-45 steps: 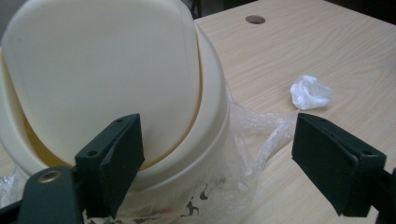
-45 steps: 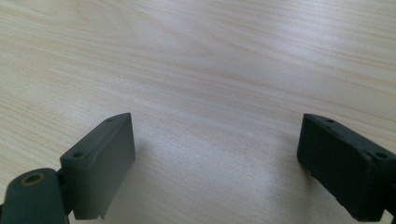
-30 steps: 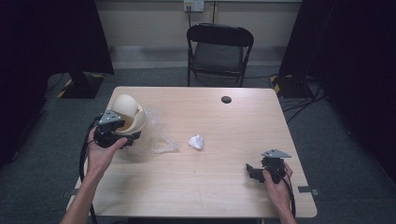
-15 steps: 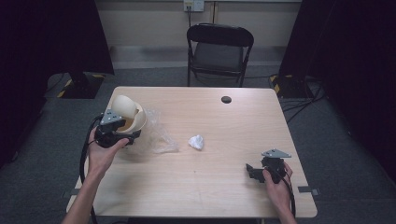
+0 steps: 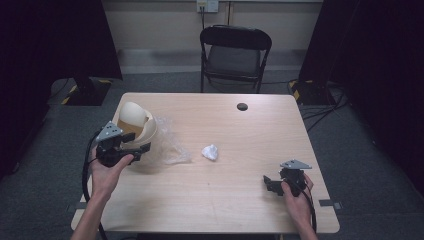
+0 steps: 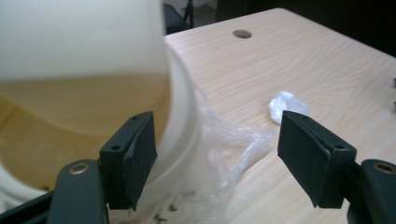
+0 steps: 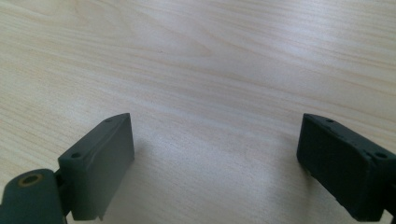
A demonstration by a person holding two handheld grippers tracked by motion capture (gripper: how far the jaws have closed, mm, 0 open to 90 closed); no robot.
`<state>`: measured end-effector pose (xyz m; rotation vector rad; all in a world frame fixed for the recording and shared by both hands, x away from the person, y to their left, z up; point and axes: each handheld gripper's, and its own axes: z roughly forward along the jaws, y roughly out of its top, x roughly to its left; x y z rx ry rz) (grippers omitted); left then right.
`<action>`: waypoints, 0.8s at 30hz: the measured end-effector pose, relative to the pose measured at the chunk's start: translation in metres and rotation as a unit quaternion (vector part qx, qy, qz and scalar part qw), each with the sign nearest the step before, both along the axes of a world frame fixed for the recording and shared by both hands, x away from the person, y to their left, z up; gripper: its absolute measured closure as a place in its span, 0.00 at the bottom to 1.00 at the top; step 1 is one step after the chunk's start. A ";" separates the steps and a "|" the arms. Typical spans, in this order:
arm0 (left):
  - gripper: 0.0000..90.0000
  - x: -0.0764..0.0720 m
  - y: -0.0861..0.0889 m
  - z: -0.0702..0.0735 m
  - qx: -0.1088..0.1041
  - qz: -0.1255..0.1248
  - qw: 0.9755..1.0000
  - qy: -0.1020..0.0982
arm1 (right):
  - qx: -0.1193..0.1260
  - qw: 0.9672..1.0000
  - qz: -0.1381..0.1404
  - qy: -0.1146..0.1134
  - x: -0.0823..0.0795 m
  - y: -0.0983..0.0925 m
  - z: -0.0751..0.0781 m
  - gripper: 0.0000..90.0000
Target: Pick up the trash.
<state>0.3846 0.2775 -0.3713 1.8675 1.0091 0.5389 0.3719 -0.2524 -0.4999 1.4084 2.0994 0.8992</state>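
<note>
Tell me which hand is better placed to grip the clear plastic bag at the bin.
Left. Its tongs straddle the bin's rim and the clear plastic bag, jaws just closing. The right tongs hover over bare table, far off.

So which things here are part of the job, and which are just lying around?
In the job:
left gripper, jaws closing around the bin's rim
cream bin
clear bag

Lying about:
crumpled paper
black disc
chair
right gripper, open over bare table
</note>
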 end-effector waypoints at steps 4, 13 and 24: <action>0.32 -0.006 -0.009 0.004 -0.005 -0.013 1.000 -0.014 | 0.000 1.000 0.000 0.000 0.000 0.000 0.000 0.11; 0.32 0.001 -0.031 0.005 -0.016 -0.049 0.999 -0.013 | 0.000 1.000 0.000 0.000 0.000 0.000 0.000 0.11; 0.32 0.008 -0.063 -0.005 -0.022 -0.080 0.997 -0.001 | 0.000 1.000 0.000 0.000 0.000 0.000 0.000 0.11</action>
